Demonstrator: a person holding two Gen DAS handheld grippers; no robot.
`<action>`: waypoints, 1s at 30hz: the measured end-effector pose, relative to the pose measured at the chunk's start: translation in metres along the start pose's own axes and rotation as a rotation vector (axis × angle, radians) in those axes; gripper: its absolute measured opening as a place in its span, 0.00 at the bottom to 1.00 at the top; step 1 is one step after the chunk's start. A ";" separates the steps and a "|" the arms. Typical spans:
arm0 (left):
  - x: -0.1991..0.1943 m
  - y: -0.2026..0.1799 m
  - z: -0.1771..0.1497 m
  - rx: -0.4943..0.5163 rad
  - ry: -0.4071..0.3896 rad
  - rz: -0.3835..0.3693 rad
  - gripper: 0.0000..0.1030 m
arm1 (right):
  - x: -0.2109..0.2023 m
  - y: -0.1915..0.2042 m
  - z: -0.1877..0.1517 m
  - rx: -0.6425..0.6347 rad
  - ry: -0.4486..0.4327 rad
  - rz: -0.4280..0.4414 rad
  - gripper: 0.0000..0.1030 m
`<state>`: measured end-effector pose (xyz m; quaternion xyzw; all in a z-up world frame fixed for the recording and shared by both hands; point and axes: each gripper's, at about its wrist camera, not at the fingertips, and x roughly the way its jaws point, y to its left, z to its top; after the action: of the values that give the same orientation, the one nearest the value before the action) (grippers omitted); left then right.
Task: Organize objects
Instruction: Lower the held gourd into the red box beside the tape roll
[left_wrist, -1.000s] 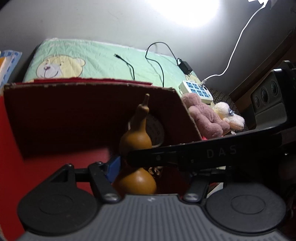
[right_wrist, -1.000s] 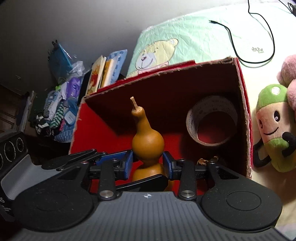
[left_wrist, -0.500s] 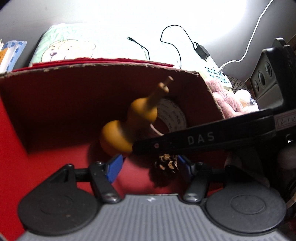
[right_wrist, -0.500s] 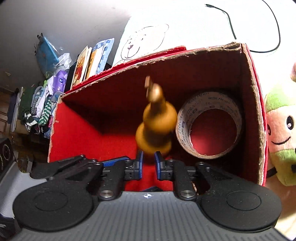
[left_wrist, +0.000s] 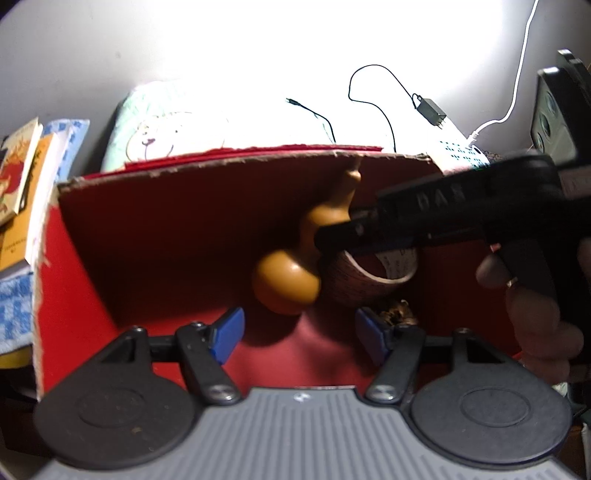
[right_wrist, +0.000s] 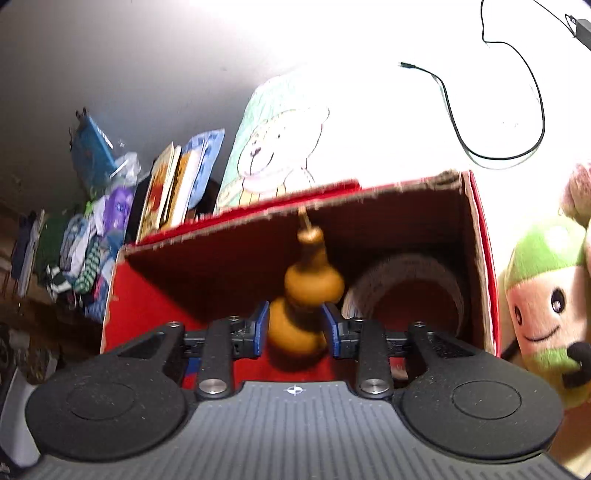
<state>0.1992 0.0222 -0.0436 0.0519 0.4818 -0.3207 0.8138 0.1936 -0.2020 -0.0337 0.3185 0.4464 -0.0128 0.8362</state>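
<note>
A tan wooden gourd (right_wrist: 314, 280) hangs inside the open red cardboard box (right_wrist: 155, 295), stem up and slightly tilted. My right gripper (right_wrist: 293, 328) is shut on it, blue pads pressing both sides of its lower bulb. In the left wrist view the gourd (left_wrist: 288, 280) leans right above the box floor (left_wrist: 184, 221), and one black finger (left_wrist: 406, 218) of the right gripper crosses its waist. My left gripper (left_wrist: 297, 332) is open just in front of the gourd, holding nothing. A roll of tape (right_wrist: 406, 295) stands against the box's right wall.
A small pine cone (left_wrist: 399, 314) lies by the tape. A green-capped plush toy (right_wrist: 543, 306) sits right of the box. The bear pillow (right_wrist: 280, 147), black cable (right_wrist: 517, 110) and power strip (left_wrist: 458, 151) lie behind. Books (right_wrist: 173, 192) stand left. A hand (left_wrist: 532, 314) holds the right gripper.
The right gripper's pads, nearly together half a second ago with the gourd tipped beyond them, now sit wider on its lower bulb. The gourd stands more upright. The left gripper stays open.
</note>
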 end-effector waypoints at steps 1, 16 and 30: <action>0.000 0.000 0.000 0.006 -0.003 0.006 0.67 | 0.001 0.000 0.002 -0.001 -0.015 -0.005 0.37; -0.001 0.005 -0.001 0.028 -0.008 0.014 0.69 | 0.012 0.006 0.003 -0.041 0.052 0.058 0.40; -0.026 -0.008 -0.019 0.119 -0.031 -0.142 0.72 | -0.031 0.022 -0.030 -0.329 0.217 -0.043 0.40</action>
<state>0.1712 0.0356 -0.0305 0.0608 0.4516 -0.4064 0.7920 0.1597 -0.1764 -0.0104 0.1675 0.5368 0.0769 0.8233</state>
